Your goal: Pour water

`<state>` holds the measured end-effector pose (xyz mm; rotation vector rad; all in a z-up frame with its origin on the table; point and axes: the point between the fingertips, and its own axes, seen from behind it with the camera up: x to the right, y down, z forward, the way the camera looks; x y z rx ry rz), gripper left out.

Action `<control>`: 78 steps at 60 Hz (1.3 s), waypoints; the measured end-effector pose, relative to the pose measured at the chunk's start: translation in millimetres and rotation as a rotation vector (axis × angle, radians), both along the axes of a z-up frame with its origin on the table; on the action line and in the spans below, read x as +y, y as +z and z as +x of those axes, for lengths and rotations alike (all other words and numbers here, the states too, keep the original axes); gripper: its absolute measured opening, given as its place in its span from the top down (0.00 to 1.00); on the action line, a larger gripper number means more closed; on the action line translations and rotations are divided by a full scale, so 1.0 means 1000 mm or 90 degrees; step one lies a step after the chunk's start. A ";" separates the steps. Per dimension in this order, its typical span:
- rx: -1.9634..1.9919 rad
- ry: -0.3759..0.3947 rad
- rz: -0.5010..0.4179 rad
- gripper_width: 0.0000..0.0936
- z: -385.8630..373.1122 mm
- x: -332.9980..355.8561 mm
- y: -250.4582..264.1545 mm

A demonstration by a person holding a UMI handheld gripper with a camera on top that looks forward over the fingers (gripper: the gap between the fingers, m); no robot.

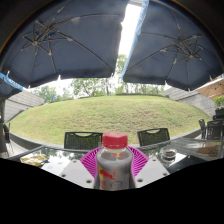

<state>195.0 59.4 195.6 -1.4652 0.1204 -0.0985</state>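
A clear plastic bottle (115,165) with a red cap (115,140) and a red and yellow label stands upright between my gripper's (115,170) two fingers. The magenta pads (93,161) press against its sides left and right, so the gripper is shut on it. The bottle's base is hidden below the fingers. Whether it rests on the table or hangs above it cannot be told.
A glass-topped table (190,152) stretches ahead, with a small glass (168,155) to the right and a flat object (33,158) to the left. Two dark chairs (82,140) stand beyond it. Large dark umbrellas (60,40) hang overhead, with lawn behind.
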 end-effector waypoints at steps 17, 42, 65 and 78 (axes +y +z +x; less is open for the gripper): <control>-0.041 0.027 -0.049 0.57 0.008 0.022 -0.064; 0.014 0.003 -0.146 0.11 0.023 -0.021 -0.066; -0.055 0.119 -0.138 0.11 -0.091 -0.196 -0.055; -0.101 0.188 -0.111 0.11 -0.137 -0.271 -0.047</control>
